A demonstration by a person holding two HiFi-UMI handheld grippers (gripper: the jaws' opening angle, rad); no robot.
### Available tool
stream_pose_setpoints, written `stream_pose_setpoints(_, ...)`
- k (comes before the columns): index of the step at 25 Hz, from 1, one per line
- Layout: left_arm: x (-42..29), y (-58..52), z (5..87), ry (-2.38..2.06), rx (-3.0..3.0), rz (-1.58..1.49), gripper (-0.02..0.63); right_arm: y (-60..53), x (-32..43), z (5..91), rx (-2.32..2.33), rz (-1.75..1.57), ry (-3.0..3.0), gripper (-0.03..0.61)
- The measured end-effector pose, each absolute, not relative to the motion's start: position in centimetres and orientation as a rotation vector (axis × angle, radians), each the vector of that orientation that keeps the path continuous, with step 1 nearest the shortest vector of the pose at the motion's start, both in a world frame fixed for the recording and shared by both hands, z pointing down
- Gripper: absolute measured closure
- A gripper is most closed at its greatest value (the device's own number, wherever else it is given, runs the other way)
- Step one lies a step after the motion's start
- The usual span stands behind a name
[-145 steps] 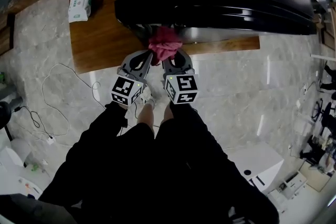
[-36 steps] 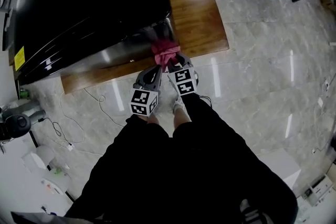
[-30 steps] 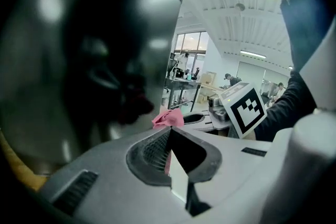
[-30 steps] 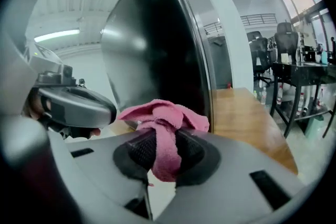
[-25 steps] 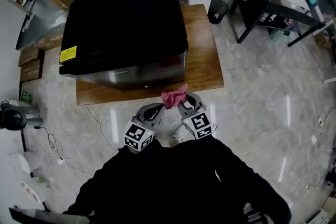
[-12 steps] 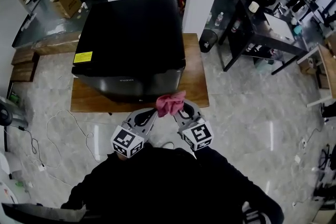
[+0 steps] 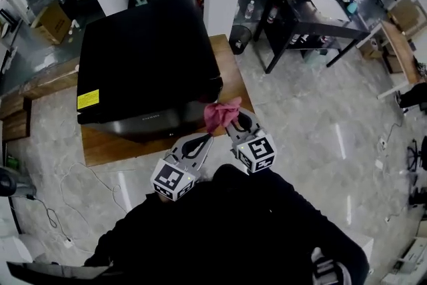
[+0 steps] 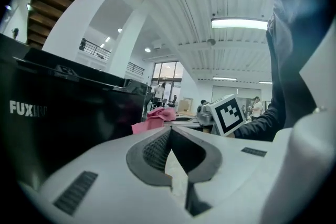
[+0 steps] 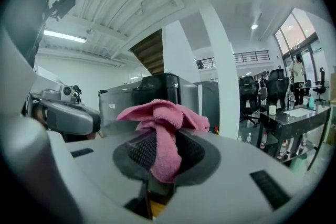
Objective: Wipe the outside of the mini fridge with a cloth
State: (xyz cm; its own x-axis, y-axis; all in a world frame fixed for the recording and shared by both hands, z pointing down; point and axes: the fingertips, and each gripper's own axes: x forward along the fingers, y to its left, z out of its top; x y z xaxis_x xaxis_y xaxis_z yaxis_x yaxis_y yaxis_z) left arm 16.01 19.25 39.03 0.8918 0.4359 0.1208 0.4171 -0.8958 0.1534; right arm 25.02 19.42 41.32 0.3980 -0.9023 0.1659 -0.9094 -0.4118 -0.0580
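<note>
1. Counting one mini fridge (image 7: 143, 57), one cloth (image 7: 220, 113), two hand-held grippers, and one low wooden table (image 7: 100, 147) lying under the fridge
2. Showing the fridge as a black, glossy box, carrying one yellow label (image 7: 87, 99) near the left edge of its top and pale lettering (image 8: 26, 109) on the dark front face in the left gripper view
3. Showing the cloth as pink and soft, bunching into loose folds above the jaws, with one strip hanging down between them in the right gripper view
4. Pinching that cloth in the right gripper (image 7: 231, 121), both jaws pressing onto the fabric
5. Holding nothing in the left gripper (image 7: 205, 139), its jaws pressing together tip to tip
6. Hanging the cloth just beside the fridge's front right corner, over the table's near edge in the head view; not showing clearly whether fabric and fridge are touching
7. Sitting side by side, both grippers close together, the left one lower in the head view and pointing toward the fridge's front
</note>
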Motion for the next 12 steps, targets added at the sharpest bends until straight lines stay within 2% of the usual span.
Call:
stream_pose_setpoints(5,19.7,21.3,38.5,0.663,2.901,0.221,0.607,19.8,28.8,41.4,2.578,0.276,-1.721,0.499)
stream_pose_setpoints(12,26.3,24.3,39.0,0.451,2.931,0.194,0.607,18.9,33.8,41.7,2.315,0.196,-2.02,0.499)
